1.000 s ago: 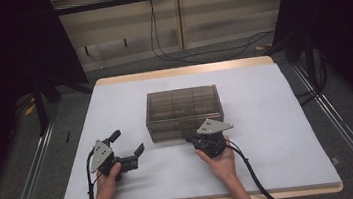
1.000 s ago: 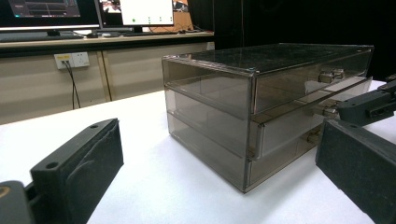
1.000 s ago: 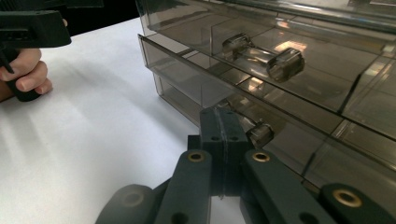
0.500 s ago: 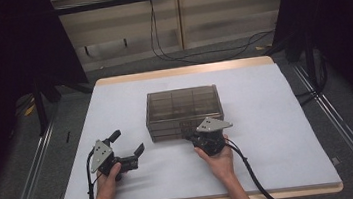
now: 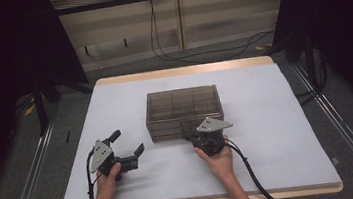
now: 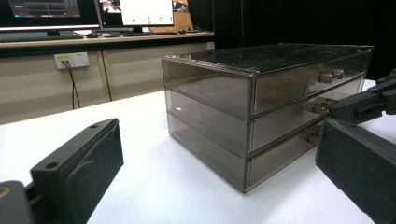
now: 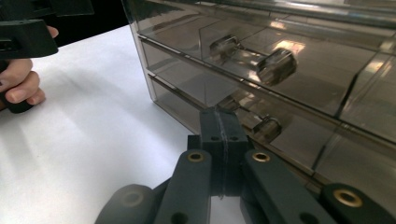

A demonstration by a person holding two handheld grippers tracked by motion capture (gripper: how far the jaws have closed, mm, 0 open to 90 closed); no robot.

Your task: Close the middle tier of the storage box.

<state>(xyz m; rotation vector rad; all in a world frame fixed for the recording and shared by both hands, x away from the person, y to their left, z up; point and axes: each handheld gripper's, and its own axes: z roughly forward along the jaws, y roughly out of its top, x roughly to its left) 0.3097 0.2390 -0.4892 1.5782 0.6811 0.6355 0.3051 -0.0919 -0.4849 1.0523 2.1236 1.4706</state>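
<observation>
Drawer box: we see a smoky clear three-drawer box standing near the middle of the counter, its knobbed front facing 6 o'clock in the high view.
Drawers: all three fronts sit flush with the frame; small clear knobs stick out of them.
Right gripper: we hold the right gripper at the box's front face, toward its 5 o'clock corner, pointing at 12 o'clock.
Right jaws: pressed together, pad against pad, with nothing between them; in the right gripper view their tip lies just beside a lower drawer knob; we cannot tell whether it touches it.
Left gripper: we hold the left gripper at about 8 o'clock from the box, well apart from it, aimed toward the box's corner.
Left jaws: spread wide apart and empty; the box shows between them in the left gripper view.
Counter: white sheet over a wooden top, the box its one object.
</observation>
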